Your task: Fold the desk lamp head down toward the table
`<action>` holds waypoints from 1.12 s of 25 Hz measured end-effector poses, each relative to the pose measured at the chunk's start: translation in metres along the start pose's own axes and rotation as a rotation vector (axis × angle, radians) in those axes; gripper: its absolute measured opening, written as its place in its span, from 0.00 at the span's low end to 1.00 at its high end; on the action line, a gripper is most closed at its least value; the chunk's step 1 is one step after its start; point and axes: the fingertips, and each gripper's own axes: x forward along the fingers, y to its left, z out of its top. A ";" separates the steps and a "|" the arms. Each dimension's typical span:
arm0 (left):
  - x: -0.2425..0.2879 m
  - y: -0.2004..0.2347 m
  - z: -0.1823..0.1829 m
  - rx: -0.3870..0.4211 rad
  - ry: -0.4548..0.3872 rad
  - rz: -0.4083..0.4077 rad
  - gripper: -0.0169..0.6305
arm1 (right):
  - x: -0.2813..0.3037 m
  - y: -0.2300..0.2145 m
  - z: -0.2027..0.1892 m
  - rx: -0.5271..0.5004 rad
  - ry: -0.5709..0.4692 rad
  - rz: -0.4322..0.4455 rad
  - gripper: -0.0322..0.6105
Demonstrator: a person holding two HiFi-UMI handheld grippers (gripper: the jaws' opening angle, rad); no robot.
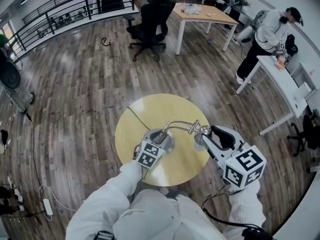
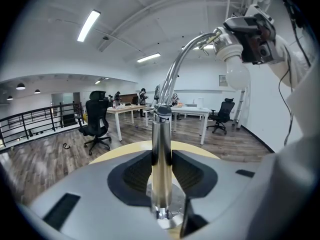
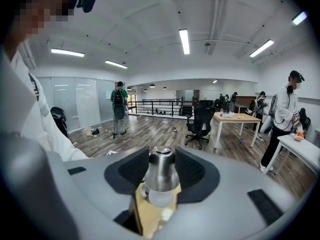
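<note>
A chrome desk lamp stands on the round yellow table (image 1: 145,114). Its upright post (image 2: 161,134) sits between the pads of my left gripper (image 1: 158,137), which is shut on it low down, just above the base. From the post a curved arm (image 1: 179,124) bends over to the lamp head (image 1: 203,131). My right gripper (image 1: 206,138) is shut on that head. In the right gripper view the metal shade (image 3: 161,173) is pinched between both pads, with the white bulb (image 3: 159,200) pointing down at the tabletop. The left gripper view shows the head (image 2: 231,48) high at the right.
A black cable (image 1: 137,118) runs from the lamp over the table's far edge. Beyond it stand a black office chair (image 1: 150,26), a wooden desk (image 1: 202,14) and, at the right, a white desk (image 1: 280,81) with a person (image 1: 267,31) at it.
</note>
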 end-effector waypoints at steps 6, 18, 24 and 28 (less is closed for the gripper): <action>0.000 -0.003 0.001 -0.003 0.025 0.004 0.22 | -0.013 -0.010 -0.036 0.064 0.038 -0.014 0.30; 0.001 -0.002 0.001 -0.012 0.017 0.012 0.22 | -0.014 -0.024 -0.134 0.294 0.021 -0.051 0.30; 0.000 -0.003 0.000 -0.008 0.026 0.009 0.22 | 0.006 -0.019 -0.191 0.446 0.078 -0.055 0.30; 0.000 -0.005 0.000 -0.013 0.026 0.015 0.22 | 0.022 -0.013 -0.221 0.519 0.096 -0.037 0.30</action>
